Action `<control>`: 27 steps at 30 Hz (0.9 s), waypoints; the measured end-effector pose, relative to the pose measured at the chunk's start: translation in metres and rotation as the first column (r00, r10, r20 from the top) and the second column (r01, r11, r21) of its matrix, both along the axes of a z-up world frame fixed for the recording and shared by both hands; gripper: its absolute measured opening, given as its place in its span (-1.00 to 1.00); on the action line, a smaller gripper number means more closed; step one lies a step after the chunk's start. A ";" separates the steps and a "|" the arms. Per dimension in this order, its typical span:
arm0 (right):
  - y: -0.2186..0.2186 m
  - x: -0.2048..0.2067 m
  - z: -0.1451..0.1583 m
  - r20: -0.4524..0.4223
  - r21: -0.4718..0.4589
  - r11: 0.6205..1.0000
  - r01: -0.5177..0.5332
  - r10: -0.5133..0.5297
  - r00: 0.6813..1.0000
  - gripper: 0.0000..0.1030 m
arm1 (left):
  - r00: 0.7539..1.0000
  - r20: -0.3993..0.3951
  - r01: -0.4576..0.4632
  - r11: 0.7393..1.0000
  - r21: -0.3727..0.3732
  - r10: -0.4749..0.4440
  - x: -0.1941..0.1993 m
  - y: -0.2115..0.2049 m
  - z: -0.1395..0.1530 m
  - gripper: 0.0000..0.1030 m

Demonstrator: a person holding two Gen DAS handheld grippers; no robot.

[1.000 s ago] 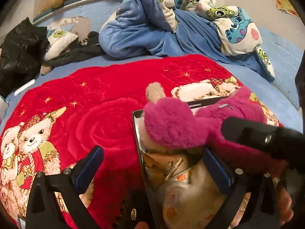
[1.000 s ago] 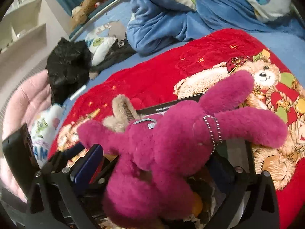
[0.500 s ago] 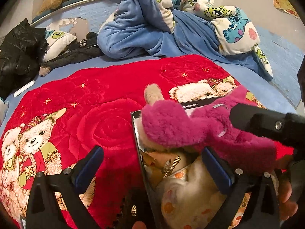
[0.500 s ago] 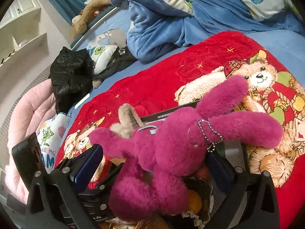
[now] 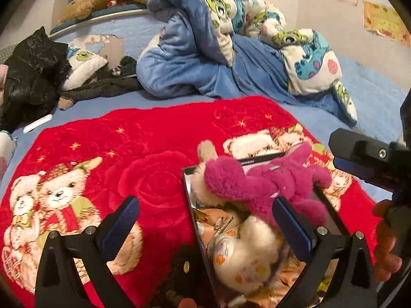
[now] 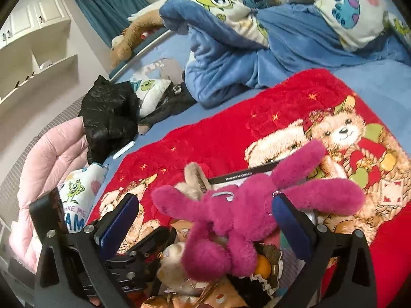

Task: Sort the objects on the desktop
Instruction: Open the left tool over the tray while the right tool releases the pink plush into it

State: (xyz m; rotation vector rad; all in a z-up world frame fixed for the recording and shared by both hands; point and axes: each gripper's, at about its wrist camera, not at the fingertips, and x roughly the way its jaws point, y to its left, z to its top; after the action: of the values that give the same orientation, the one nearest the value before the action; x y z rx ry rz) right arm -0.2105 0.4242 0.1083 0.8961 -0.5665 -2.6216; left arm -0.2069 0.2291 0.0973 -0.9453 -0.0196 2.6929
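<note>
Much of the shallow black-rimmed box [image 5: 185, 190] is hidden: a fluffy magenta plush toy with long limbs [image 6: 241, 218] sprawls across its top, and the near end runs out of both views. In the left wrist view the left gripper [image 5: 204, 228] has its fingers spread wide and empty, one blue-padded finger [image 5: 120, 224] over the red fleece blanket printed with teddy bears [image 5: 154, 133], the other over the box. The right gripper [image 6: 205, 220] also stands open, the magenta toy lying between and beyond its fingers (no pad visibly presses it). Under the toy sit a cream plush with coloured spots [image 5: 241, 256], a tan furry toy [image 6: 195, 177] and crinkly wrappers, hard to make out. A hand [image 5: 385, 243] is cut off at the edge.
</note>
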 end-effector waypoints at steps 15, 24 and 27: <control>-0.092 0.065 0.074 -0.128 0.154 0.988 -0.018 0.038 0.991 1.00 | 0.979 -0.132 -0.168 0.983 -0.077 0.157 0.117 -0.161 0.075 1.00; -0.168 0.105 0.099 -0.277 0.167 0.985 -0.032 0.078 0.958 1.00 | 0.965 -0.159 -0.219 0.975 -0.037 0.211 0.164 -0.252 0.054 1.00; -0.188 0.127 0.100 -0.325 0.191 0.981 -0.018 0.081 0.942 1.00 | 0.965 -0.157 -0.216 0.976 -0.016 0.211 0.173 -0.261 0.043 1.00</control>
State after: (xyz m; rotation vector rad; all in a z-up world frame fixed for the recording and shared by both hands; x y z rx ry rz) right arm -0.0839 0.2360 0.2079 0.4873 -0.2108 -2.7275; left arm -0.0336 -0.0323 0.1400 -0.7813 -0.0474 2.9673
